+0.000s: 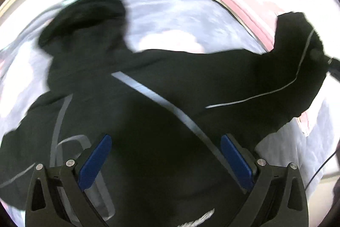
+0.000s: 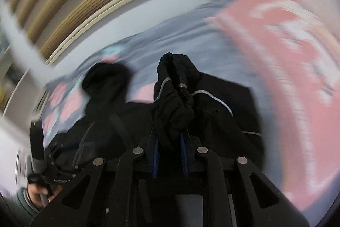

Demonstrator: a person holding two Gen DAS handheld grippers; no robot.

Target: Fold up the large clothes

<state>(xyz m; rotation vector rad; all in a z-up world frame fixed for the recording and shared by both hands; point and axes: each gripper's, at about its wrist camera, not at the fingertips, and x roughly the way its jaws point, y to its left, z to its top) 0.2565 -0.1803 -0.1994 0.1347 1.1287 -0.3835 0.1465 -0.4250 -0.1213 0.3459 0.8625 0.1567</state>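
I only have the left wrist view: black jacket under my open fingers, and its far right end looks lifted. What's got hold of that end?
Observer: The right gripper is shut on a bunched fold of the black jacket; the cloth runs up between its blue pads.
Operator: Is the left gripper touching cloth?
Observer: From the right wrist view it sits at the jacket's left edge, in a person's hand; contact is too blurred to tell. Your own view shows it open, nothing between the jaws.
Operator: Anything beside the jacket on the right?
Observer: A large pink cloth with white print fills that side, on the pale blue bedding.
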